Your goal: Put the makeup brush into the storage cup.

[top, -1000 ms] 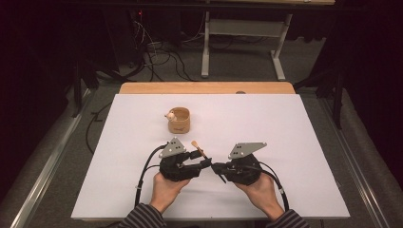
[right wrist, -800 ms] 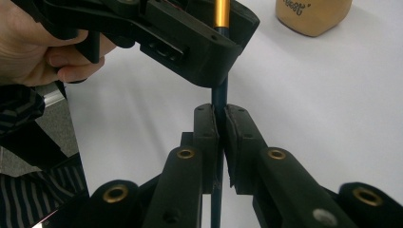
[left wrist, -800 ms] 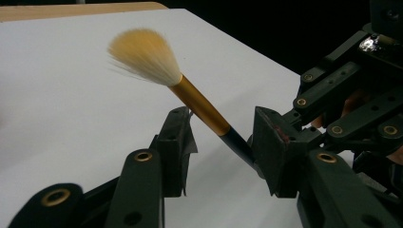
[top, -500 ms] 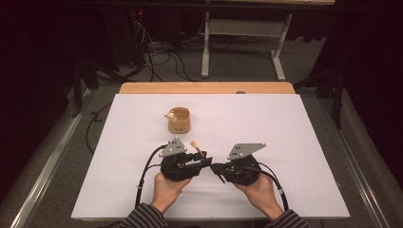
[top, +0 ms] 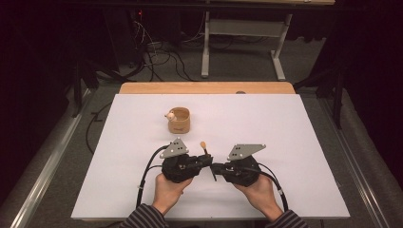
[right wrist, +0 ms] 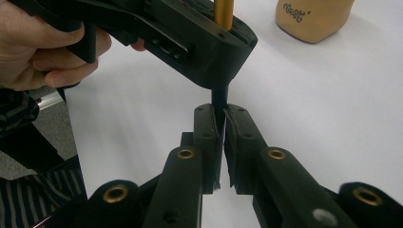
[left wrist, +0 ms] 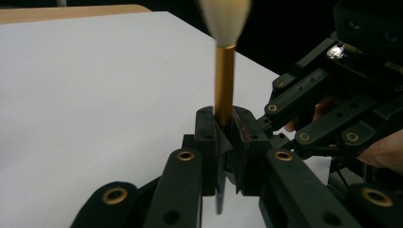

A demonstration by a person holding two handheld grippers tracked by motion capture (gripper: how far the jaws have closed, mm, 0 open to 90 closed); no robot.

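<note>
A small brush stands nearly upright between my two grippers, with a gold ferrule, pale bristles on top and a black handle below. My left gripper has just been closing and now presses on the brush at the base of the ferrule. My right gripper is shut on the lower end of the black handle, just under the left gripper. In the high view the left gripper and the right gripper meet tip to tip low on the white table.
A round wooden cup stands behind the left gripper with a pale-tipped thing at its rim. The cup is also near the top of the right gripper view. A wooden strip borders the table's far edge.
The left gripper's jaws have drawn together onto the brush. Both hands stay where they were.
</note>
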